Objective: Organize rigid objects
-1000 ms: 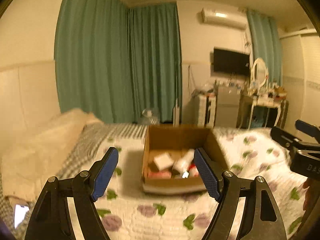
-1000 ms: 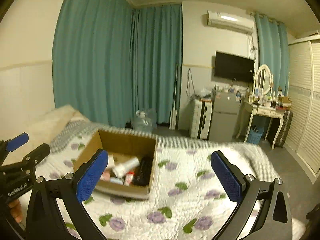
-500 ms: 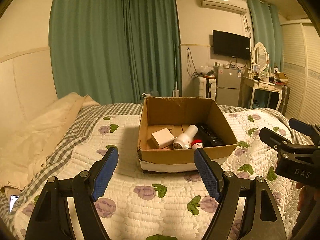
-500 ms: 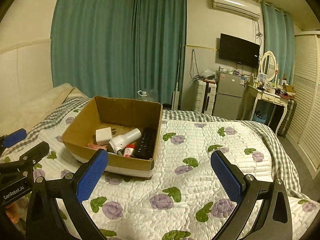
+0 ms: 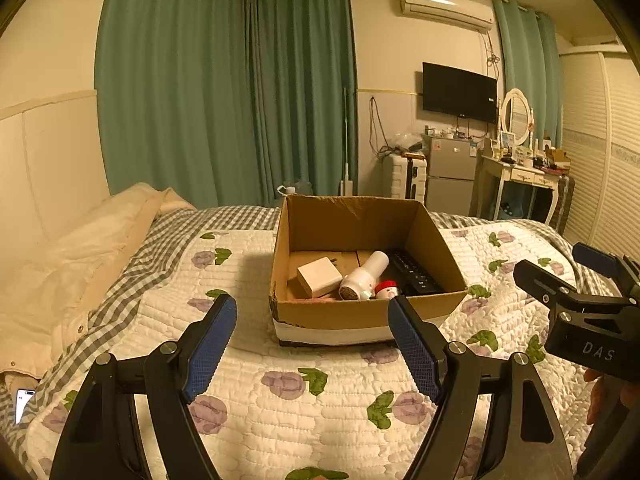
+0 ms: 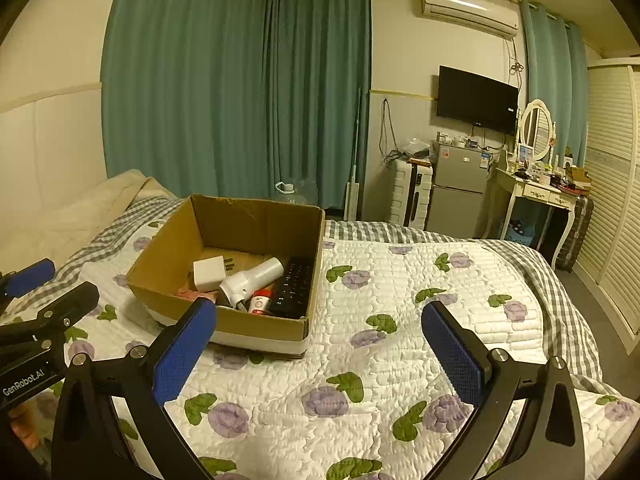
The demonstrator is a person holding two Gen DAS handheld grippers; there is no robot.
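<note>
4 rigid items lie gathered in the cardboard box (image 5: 360,312) on the quilt (image 5: 280,400): white charger (image 5: 318,277), white handheld appliance (image 5: 363,276), red-capped bottle (image 5: 387,289), black remote (image 5: 414,272). Left gripper (image 5: 312,344) and right gripper (image 6: 320,352) hover near, both spread and empty, leaving the box clear.

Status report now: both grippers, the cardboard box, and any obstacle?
Left gripper open, empty. Right gripper open, empty. Cardboard box on quilt, holding white adapter, white bottle, black remote. Path clear.
</note>
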